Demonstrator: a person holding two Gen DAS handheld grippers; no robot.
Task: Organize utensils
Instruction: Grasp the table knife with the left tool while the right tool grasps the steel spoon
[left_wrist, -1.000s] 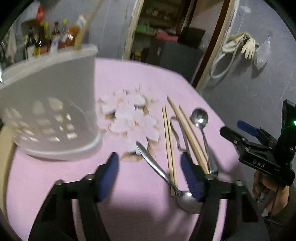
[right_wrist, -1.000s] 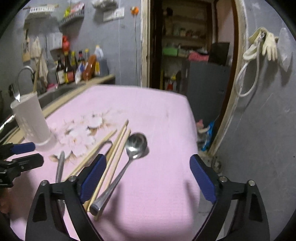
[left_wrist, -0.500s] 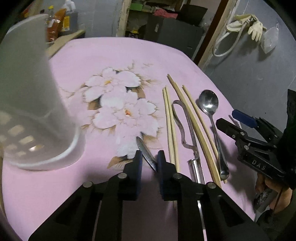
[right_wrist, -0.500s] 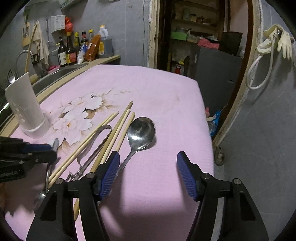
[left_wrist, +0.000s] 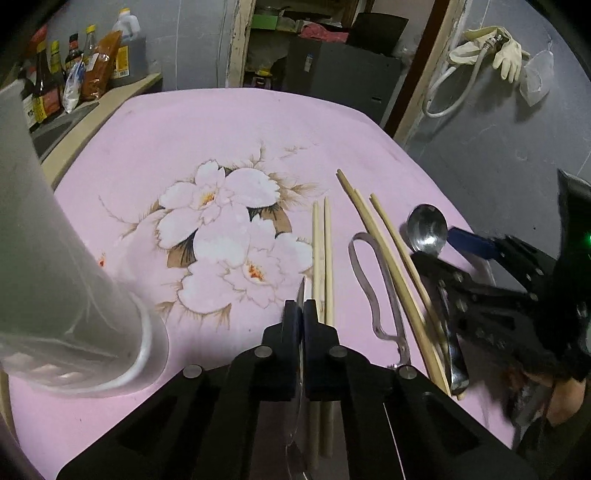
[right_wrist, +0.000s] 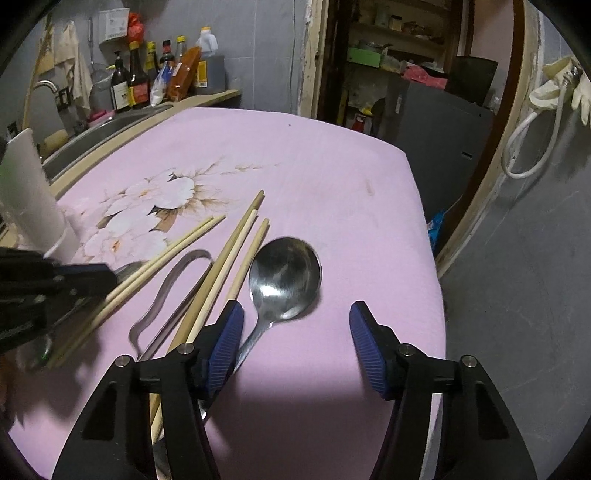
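Note:
My left gripper (left_wrist: 303, 314) is shut on the thin handle of a metal spoon (left_wrist: 301, 291); the spoon's bowl is hidden under the gripper body. Beside it lie a pair of pale chopsticks (left_wrist: 321, 251), metal tongs (left_wrist: 373, 288), two more chopsticks (left_wrist: 384, 251) and a large metal spoon (left_wrist: 426, 229). The white perforated utensil holder (left_wrist: 48, 266) stands close at the left. My right gripper (right_wrist: 297, 343) is open, low over the large spoon (right_wrist: 284, 277), its fingers either side of the spoon's neck. The tongs (right_wrist: 173, 291) and chopsticks (right_wrist: 225, 258) lie left of it.
The table has a pink flowered cloth (right_wrist: 295, 166). Its right edge drops off near the large spoon. Bottles (right_wrist: 136, 81) and a sink stand on a counter at the back left. A doorway and a dark cabinet (left_wrist: 343, 74) are behind the table.
My left gripper closed on the small spoon's handle and moved forward past the holder. My right gripper narrowed and came down over the large spoon.

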